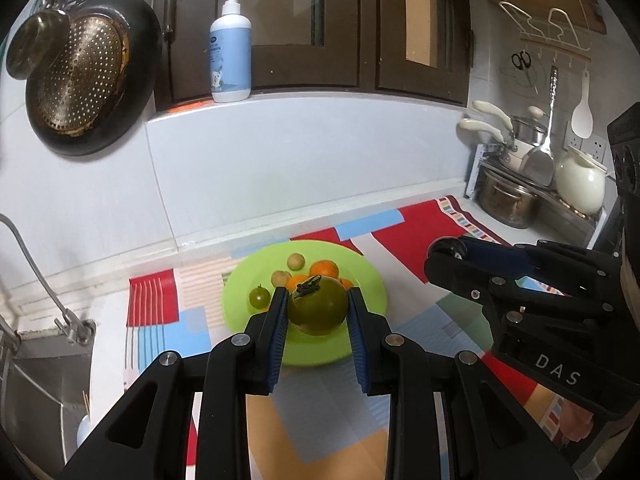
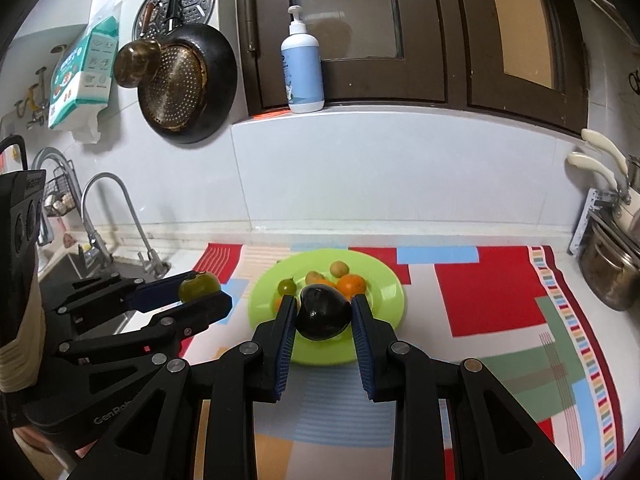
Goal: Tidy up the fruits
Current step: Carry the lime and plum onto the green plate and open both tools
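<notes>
Nearest the left wrist camera, the left gripper (image 1: 318, 312) is clamped on a large green tomato (image 1: 319, 305), its blue pads pressed against both flanks and the dried calyx facing up. In the right wrist view, the right gripper (image 2: 323, 316) grips a dark avocado (image 2: 323, 311) the same way, held crosswise between the pads. Both grippers point forward and downward over the near edge of the green plate (image 1: 372, 280), side by side and close together, with the fruit apparently clear of the plate. The step in hand looks like carrying each fruit away to its own place. To do it well, the squeeze should stay steady without bruising the soft skins, and the two hands should separate so the linkages do not collide. Beyond, on the plate, rest a small green tomato (image 1: 259, 297), oranges (image 1: 324, 269) and two pale round fruits (image 1: 296, 261). The plate sits on a patchwork mat (image 1: 420, 236) covering the surface.
</notes>
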